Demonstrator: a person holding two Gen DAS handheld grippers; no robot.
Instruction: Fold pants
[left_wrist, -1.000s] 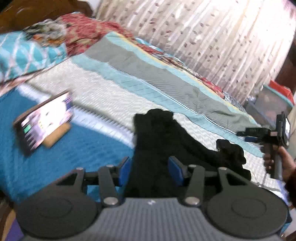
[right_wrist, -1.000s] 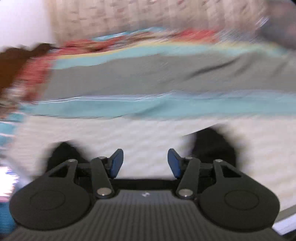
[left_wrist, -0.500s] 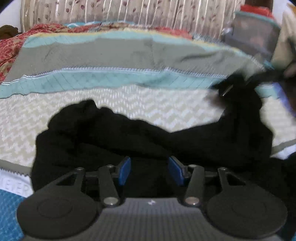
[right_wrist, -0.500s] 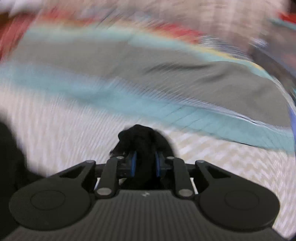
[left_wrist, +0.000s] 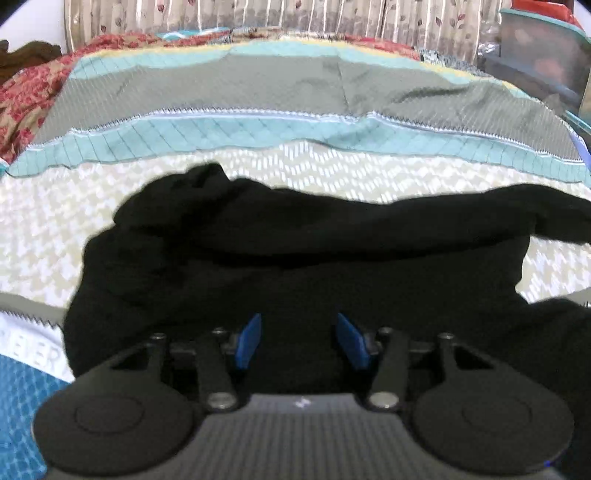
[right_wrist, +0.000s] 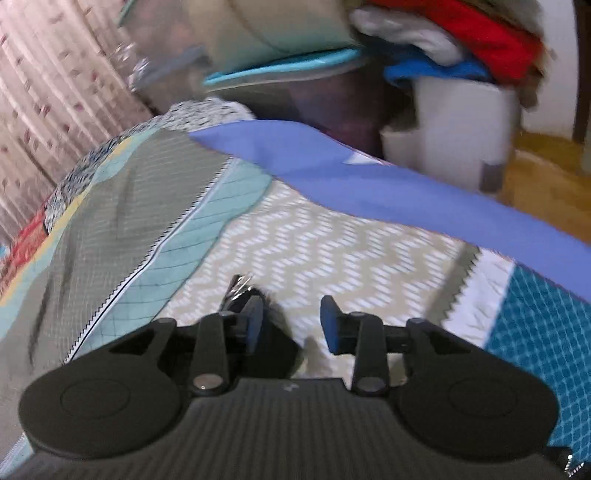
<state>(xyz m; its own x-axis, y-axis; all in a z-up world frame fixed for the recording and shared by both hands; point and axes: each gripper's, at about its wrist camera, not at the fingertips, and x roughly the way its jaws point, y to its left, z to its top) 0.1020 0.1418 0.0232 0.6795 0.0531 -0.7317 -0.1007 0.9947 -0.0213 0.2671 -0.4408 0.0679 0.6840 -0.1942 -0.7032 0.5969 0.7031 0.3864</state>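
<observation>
Black pants (left_wrist: 295, 258) lie across the beige zigzag part of the bedspread (left_wrist: 332, 173). One leg is drawn out in a long band toward the right edge of the left wrist view. My left gripper (left_wrist: 301, 343) sits at the near end of the pants, and black cloth fills the gap between its blue pads (left_wrist: 253, 343). In the right wrist view my right gripper (right_wrist: 291, 325) is opening. A small end of the pants (right_wrist: 275, 338) lies against its left pad (right_wrist: 255, 325), and bare bedspread shows in the rest of the gap.
The bedspread has grey (left_wrist: 295, 85) and teal (left_wrist: 258, 133) bands farther back, and a curtain (left_wrist: 258, 14) hangs behind. A blue sheet edge (right_wrist: 369, 184) marks the bed's side. Beyond it stand a white bin (right_wrist: 454, 122) heaped with clothes and a clear storage box (right_wrist: 240, 40).
My right gripper shut on a pant end, swung far to the right with it, and now stands parted. The leg is stretched out rightward. The left view turned away from a propped phone to face the pants.
</observation>
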